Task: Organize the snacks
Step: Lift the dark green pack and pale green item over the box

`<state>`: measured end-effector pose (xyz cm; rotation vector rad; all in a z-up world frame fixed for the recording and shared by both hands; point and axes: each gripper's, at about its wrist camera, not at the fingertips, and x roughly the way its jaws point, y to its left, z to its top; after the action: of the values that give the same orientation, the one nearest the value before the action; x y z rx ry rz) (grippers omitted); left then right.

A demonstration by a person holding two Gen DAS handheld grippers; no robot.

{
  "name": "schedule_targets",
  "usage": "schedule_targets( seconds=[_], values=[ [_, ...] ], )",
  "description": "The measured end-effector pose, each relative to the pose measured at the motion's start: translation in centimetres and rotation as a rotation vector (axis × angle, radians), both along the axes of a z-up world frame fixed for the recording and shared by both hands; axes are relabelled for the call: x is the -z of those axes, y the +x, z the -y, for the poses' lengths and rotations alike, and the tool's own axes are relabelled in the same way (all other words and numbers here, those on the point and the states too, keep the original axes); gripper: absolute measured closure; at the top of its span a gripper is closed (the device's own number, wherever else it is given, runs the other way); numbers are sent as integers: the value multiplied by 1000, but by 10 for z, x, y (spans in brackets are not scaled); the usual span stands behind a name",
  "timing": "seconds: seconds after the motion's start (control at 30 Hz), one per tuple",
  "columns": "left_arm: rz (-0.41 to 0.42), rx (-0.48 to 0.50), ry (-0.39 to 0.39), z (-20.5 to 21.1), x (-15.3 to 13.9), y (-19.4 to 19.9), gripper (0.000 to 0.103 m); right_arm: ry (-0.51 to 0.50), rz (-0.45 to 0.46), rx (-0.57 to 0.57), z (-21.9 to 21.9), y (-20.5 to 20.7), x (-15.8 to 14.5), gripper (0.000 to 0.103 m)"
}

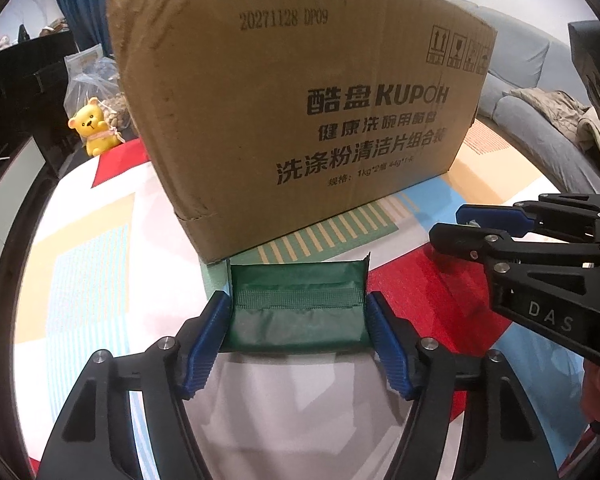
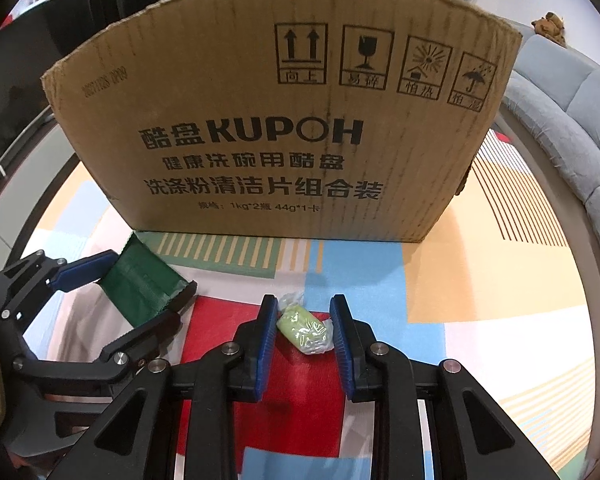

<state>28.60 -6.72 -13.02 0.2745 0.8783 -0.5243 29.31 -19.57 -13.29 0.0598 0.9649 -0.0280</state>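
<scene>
A dark green foil snack packet [image 1: 298, 312] sits crosswise between the blue pads of my left gripper [image 1: 296, 300], which is shut on its two short ends just in front of the cardboard box [image 1: 292, 100]. In the right wrist view the same packet [image 2: 148, 280] hangs tilted in the left gripper [image 2: 150, 276], low at the left. My right gripper [image 2: 303, 304] is shut on a small pale green wrapped sweet [image 2: 305, 330] over a red patch of the tablecloth. The left wrist view shows the right gripper [image 1: 446, 224] at the right, with the sweet hidden.
The tall open box [image 2: 284, 140] stands on a colourful patterned tablecloth [image 2: 480, 280] and blocks the far side. A yellow bear figure [image 1: 94, 128] and a clear bag of nuts [image 1: 100, 88] sit left of it. A grey sofa [image 2: 572, 128] curves at the right.
</scene>
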Motion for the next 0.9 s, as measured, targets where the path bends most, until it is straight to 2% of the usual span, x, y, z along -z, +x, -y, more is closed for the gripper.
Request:
schedule_targets(
  seconds=[0.9],
  values=[
    [80,-56,-21,-13,-56,-26,35,-2,103,-1,0,-58,-65,75]
  ],
)
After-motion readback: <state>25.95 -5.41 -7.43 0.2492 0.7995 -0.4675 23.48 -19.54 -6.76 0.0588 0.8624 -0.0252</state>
